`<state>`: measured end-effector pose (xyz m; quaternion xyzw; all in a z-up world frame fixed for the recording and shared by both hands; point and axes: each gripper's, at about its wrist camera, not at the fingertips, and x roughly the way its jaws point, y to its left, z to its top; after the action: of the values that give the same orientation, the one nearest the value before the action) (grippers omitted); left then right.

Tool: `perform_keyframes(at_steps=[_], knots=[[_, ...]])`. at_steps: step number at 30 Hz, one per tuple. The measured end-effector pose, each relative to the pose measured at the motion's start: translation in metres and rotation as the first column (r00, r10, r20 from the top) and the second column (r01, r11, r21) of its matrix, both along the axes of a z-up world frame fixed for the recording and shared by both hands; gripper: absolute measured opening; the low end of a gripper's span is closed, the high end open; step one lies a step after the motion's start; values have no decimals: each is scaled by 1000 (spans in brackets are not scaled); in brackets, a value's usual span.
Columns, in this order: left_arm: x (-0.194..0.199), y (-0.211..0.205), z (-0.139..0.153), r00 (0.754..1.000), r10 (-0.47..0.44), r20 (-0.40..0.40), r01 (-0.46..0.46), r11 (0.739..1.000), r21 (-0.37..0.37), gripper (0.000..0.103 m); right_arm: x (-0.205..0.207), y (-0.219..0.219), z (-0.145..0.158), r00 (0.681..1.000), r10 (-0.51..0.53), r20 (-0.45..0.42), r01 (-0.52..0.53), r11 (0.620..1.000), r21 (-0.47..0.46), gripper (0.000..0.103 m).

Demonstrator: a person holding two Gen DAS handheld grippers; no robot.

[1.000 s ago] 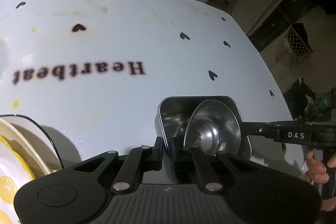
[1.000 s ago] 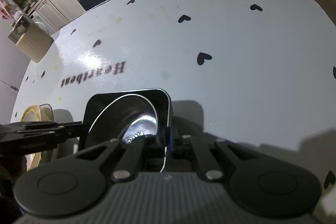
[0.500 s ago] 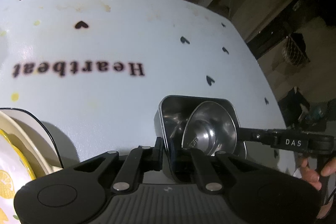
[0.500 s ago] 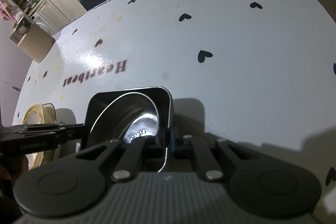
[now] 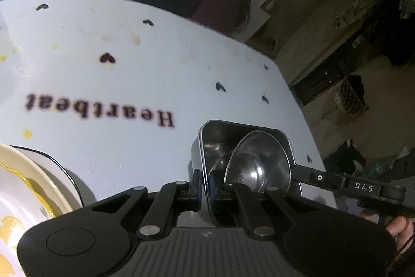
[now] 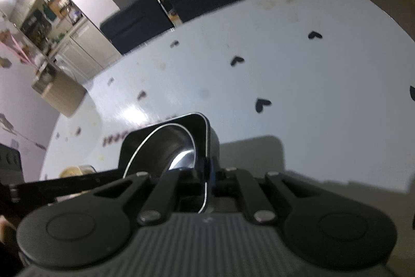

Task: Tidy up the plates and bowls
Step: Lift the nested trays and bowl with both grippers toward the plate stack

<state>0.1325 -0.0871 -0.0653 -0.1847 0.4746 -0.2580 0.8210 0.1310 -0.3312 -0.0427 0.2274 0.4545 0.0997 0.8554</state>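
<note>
Steel tray mid-carry, stacking not finished.
My left gripper [image 5: 205, 188] and right gripper [image 6: 208, 179] each pinched the steel tray [image 5: 215, 144] walls, round bowl [image 5: 259, 162] nested inside; plate stack [image 5: 26, 188] waited lower left.

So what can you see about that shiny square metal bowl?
The square bowl looks like polished steel, with rounded corners, a thin bright rim and mirror-like walls. A round steel bowl sits tilted inside it. The left gripper pinches one side wall, pads on either side of the rim; the right gripper pinches the opposite wall. It hangs over the white table, apparently lifted.
</note>
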Motion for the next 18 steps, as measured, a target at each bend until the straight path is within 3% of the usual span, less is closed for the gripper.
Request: perform_keyframes(at_steps=[18], knots=[[-40, 83, 49, 984, 132, 118, -125, 990, -70, 6, 6, 52, 24, 992, 48, 119, -61, 993, 101, 6]])
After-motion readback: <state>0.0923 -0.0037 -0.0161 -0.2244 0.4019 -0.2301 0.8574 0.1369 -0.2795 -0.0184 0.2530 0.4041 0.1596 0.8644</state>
